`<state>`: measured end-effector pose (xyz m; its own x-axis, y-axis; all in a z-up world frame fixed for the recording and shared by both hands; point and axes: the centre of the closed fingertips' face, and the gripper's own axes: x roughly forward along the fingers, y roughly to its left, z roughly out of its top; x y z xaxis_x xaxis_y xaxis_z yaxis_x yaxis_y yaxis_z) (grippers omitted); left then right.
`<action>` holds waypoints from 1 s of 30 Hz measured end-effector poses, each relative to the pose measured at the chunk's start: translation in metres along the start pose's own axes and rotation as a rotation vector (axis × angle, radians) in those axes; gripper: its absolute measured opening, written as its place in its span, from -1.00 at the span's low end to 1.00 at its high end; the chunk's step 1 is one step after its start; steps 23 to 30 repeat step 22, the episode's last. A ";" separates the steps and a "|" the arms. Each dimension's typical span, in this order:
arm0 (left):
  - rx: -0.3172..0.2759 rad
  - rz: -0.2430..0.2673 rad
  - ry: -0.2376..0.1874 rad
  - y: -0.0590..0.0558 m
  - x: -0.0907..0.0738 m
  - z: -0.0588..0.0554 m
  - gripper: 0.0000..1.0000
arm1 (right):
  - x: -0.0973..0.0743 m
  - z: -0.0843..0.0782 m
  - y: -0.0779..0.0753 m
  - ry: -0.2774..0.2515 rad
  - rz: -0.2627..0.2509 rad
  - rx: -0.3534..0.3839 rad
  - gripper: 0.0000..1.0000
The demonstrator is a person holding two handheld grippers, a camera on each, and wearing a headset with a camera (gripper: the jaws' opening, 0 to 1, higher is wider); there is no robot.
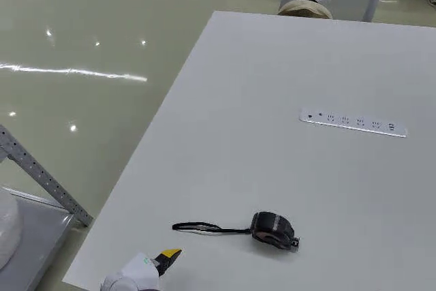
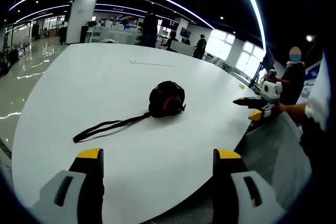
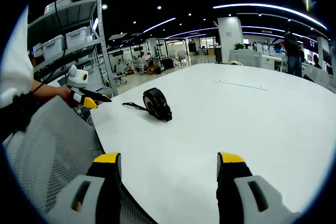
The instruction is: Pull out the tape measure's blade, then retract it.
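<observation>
Left tongs and right tongs both gape empty short of the tape measure, a dense rigid case I'd clamp across its flanks, pinching the blade tip.

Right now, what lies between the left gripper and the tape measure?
In the left gripper view, bare white table and the black wrist strap, trailing from the tape measure toward the open left gripper.

tape measure black, red markings on case | strap black | my left gripper yellow tips, grey jaws | my right gripper yellow tips, grey jaws | workbench plain white | power strip white, dark sockets | floor glossy pale cream-green | shelf upright grey, row of punched holes
</observation>
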<state>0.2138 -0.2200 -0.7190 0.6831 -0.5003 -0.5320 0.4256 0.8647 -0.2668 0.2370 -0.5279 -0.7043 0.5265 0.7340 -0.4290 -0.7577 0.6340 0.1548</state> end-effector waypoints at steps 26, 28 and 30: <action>-0.003 0.007 0.001 0.001 -0.001 0.000 0.69 | -0.001 0.002 0.000 -0.011 -0.005 0.002 0.50; -0.003 0.007 0.001 0.001 -0.001 0.000 0.69 | -0.001 0.002 0.000 -0.011 -0.005 0.002 0.50; -0.003 0.007 0.001 0.001 -0.001 0.000 0.69 | -0.001 0.002 0.000 -0.011 -0.005 0.002 0.50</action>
